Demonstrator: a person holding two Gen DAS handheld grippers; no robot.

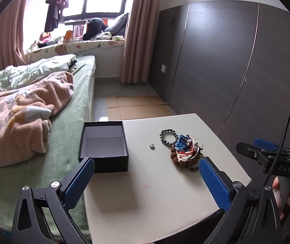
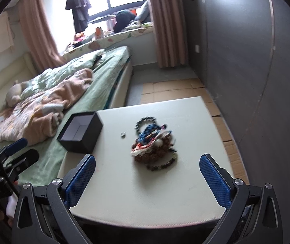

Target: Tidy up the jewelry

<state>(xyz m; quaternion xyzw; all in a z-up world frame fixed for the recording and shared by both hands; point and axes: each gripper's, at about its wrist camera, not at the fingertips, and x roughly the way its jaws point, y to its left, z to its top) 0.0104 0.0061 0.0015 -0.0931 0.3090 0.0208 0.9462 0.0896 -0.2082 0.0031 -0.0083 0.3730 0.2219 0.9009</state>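
Note:
An open, empty black box [image 1: 104, 146] with a pale lining sits at the left edge of a white table [image 1: 155, 193]. To its right lie a small silver ring [image 1: 151, 146], a dark bead bracelet [image 1: 168, 136] and a pile of jewelry [image 1: 185, 150] with blue, red, white and brown pieces. My left gripper [image 1: 147, 181] is open and empty, above the table's near part. My right gripper [image 2: 148, 179] is open and empty, just short of the pile [image 2: 153, 146]. The box [image 2: 81, 135], ring [image 2: 123, 135] and table [image 2: 145, 193] also show in the right wrist view.
A bed [image 1: 43, 105] with a pink blanket [image 1: 16, 118] touches the table's left side. A dark panelled wall [image 1: 226, 65] stands to the right. Cardboard sheets [image 1: 136, 105] cover the floor beyond the table. The right gripper's body [image 1: 267, 156] hangs off the table's right edge.

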